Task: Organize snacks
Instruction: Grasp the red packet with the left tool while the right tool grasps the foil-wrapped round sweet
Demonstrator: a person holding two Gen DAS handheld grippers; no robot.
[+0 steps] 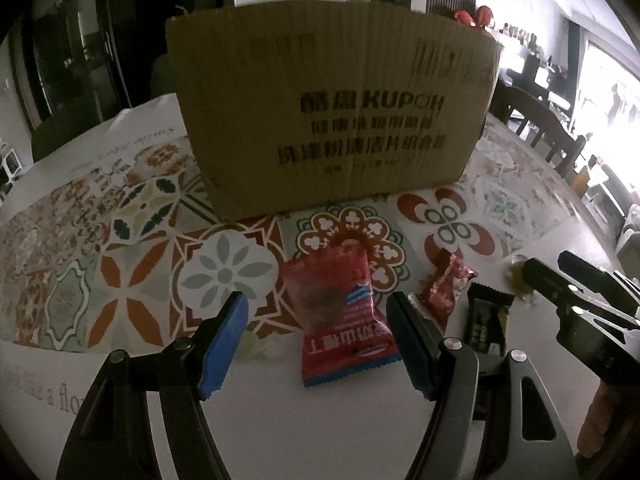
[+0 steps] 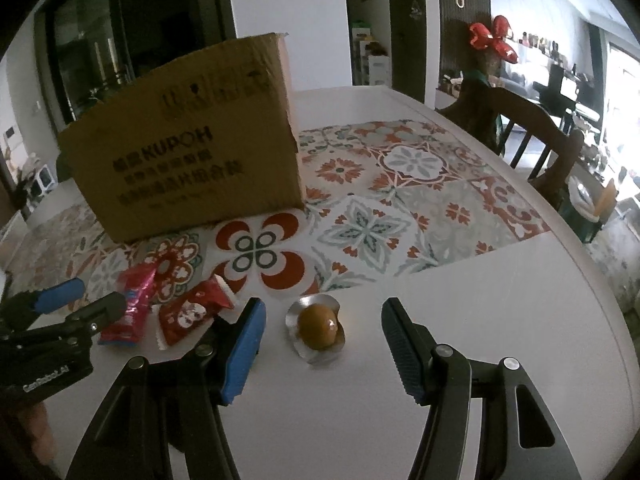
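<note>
A brown cardboard box (image 1: 332, 116) stands on the patterned table mat; it also shows in the right wrist view (image 2: 192, 144). My left gripper (image 1: 316, 320) is open, its blue fingers either side of a red snack packet (image 1: 340, 316) lying on the table. A smaller red packet (image 1: 444, 284) and a black-and-gold packet (image 1: 486, 320) lie to its right. My right gripper (image 2: 322, 332) is open around a vacuum-packed brown egg (image 2: 318, 326). In the right wrist view the red packet (image 2: 128, 312), the smaller red packet (image 2: 192, 312) and the left gripper (image 2: 86, 296) sit at the left.
The white table (image 2: 460, 320) carries a tiled-pattern mat (image 2: 400, 200). A dark wooden chair (image 2: 532, 136) stands at the far right edge, with a red bow (image 2: 494, 40) behind it. The right gripper (image 1: 560, 276) shows at the right of the left wrist view.
</note>
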